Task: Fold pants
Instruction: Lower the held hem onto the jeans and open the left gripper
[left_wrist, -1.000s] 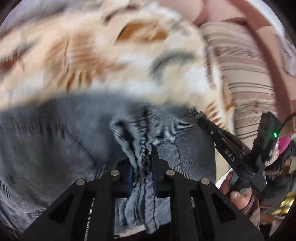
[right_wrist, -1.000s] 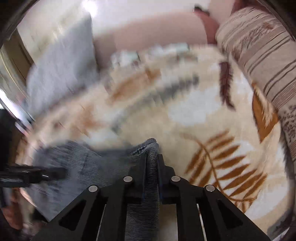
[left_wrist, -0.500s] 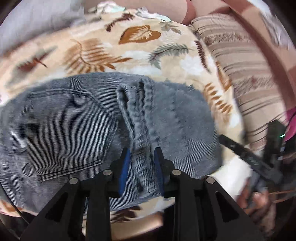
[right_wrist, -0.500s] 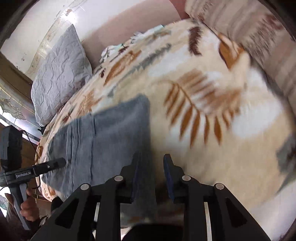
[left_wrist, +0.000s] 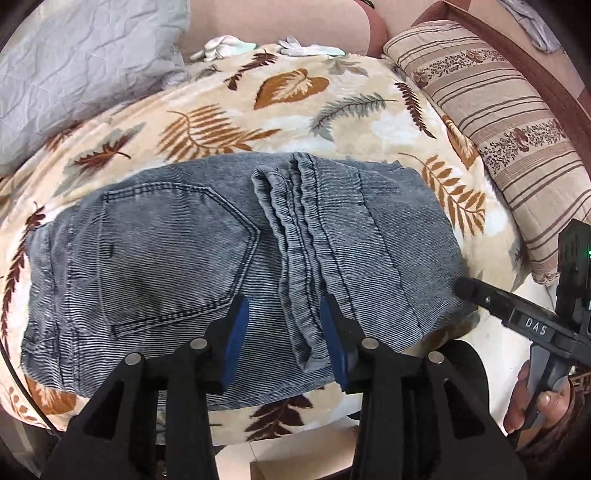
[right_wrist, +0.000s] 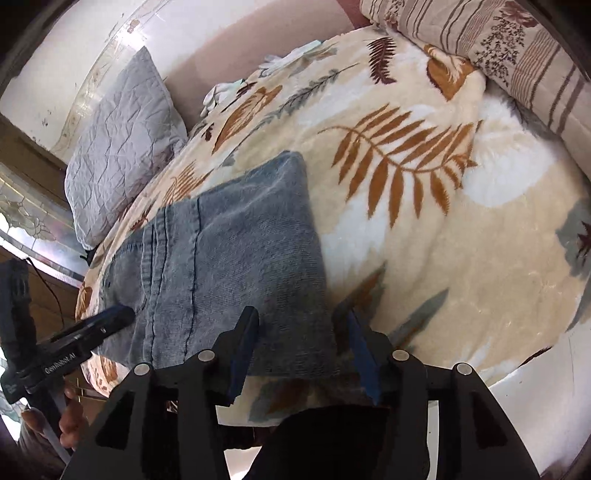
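Grey denim pants (left_wrist: 207, 258) lie folded flat on the leaf-print blanket (left_wrist: 229, 122), back pocket up at the left, the leg hems laid across the middle. My left gripper (left_wrist: 282, 339) is open and empty just above the near edge of the pants, astride the hems. My right gripper (right_wrist: 301, 343) is open and empty over the right near corner of the pants (right_wrist: 236, 243). The right gripper also shows in the left wrist view (left_wrist: 469, 288), at the pants' right edge. The left gripper shows in the right wrist view (right_wrist: 118, 315).
A grey quilted pillow (left_wrist: 81, 62) lies at the back left. A striped beige pillow (left_wrist: 509, 122) lies along the right side. Pale gloves (left_wrist: 225, 44) rest at the far edge against a pink headboard. The bed's near edge drops off just below the pants.
Both grippers held bunched denim one second ago. They have let go, opened and pulled back toward the near edge. The pants now lie flat and folded.
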